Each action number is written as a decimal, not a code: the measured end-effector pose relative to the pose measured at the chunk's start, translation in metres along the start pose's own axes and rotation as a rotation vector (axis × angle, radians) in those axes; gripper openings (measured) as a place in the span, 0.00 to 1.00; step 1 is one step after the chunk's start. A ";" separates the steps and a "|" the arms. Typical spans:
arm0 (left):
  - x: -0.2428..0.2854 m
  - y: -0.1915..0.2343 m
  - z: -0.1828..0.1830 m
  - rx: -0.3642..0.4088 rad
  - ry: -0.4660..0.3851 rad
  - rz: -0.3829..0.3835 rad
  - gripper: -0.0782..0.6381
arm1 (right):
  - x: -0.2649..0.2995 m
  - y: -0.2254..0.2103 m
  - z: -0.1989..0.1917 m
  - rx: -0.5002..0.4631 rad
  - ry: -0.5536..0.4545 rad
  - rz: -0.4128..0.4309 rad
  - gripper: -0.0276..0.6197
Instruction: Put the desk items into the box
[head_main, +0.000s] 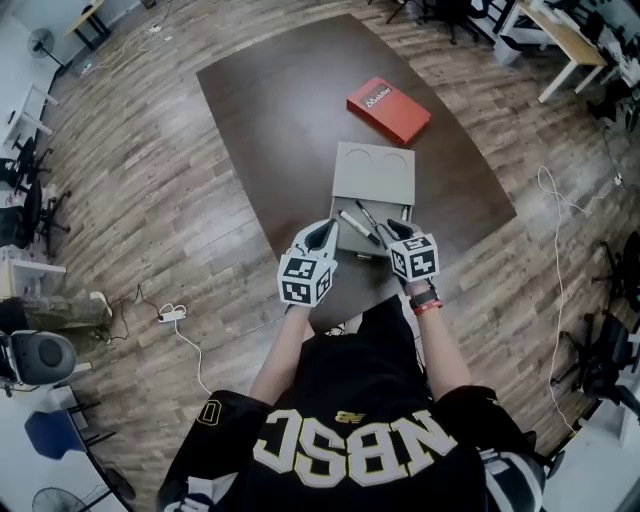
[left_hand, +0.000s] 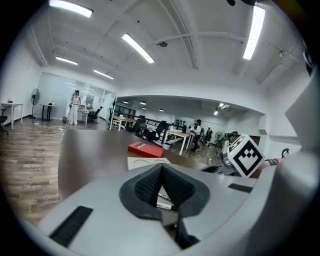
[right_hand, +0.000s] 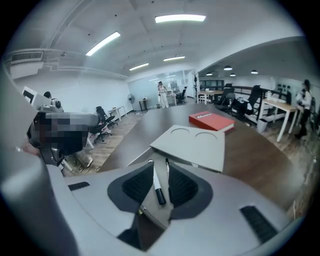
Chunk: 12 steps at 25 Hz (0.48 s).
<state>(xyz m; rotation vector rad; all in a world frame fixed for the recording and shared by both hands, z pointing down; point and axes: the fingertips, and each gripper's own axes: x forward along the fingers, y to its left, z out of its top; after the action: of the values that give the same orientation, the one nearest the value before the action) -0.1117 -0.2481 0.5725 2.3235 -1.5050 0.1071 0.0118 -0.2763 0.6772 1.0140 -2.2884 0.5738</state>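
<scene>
Step in hand, I'd say: dropping pens into the box (head_main: 373, 172). It sits mid-table (head_main: 270, 100) w/ its lid slid back, near end open.

R gripper (right_hand: 160, 166) hangs over that open end, jaws apart and gripping nothing. A marker (right_hand: 157, 187) (white barrel, black cap) lies on the box floor in line w/ the gap, pads clear of it. A thinner pen (right_hand: 167, 175) lies just beside it, also in the box. In the head view the marker (head_main: 353, 224) shows inside the open end, btwn the two grippers.

L gripper (left_hand: 161, 167) is near the same end, tips closed together, nothing in them.

A dark stick-like thing (head_main: 365, 257) lies at the box's near edge; can't tell if it's in or out.

A red book (head_main: 388, 108) is on the table beyond the box, apart from it.

Next, prob.: lift R gripper clear w/o nudging the marker. Then check the dark thing at the near edge. If the book counts as a desk item it needs a wide grip, and the lid may need sliding further first.
</scene>
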 end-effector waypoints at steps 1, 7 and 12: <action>0.001 -0.002 0.005 0.010 -0.007 -0.013 0.12 | -0.010 -0.005 0.006 0.024 -0.028 -0.025 0.19; 0.005 -0.017 0.039 0.061 -0.050 -0.077 0.12 | -0.070 -0.021 0.040 0.119 -0.186 -0.136 0.18; 0.001 -0.036 0.068 0.100 -0.107 -0.111 0.12 | -0.127 -0.018 0.072 0.141 -0.325 -0.223 0.17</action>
<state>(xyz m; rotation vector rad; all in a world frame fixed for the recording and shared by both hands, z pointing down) -0.0881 -0.2589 0.5003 2.5229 -1.4462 0.0302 0.0729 -0.2628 0.5446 1.5038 -2.3889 0.5125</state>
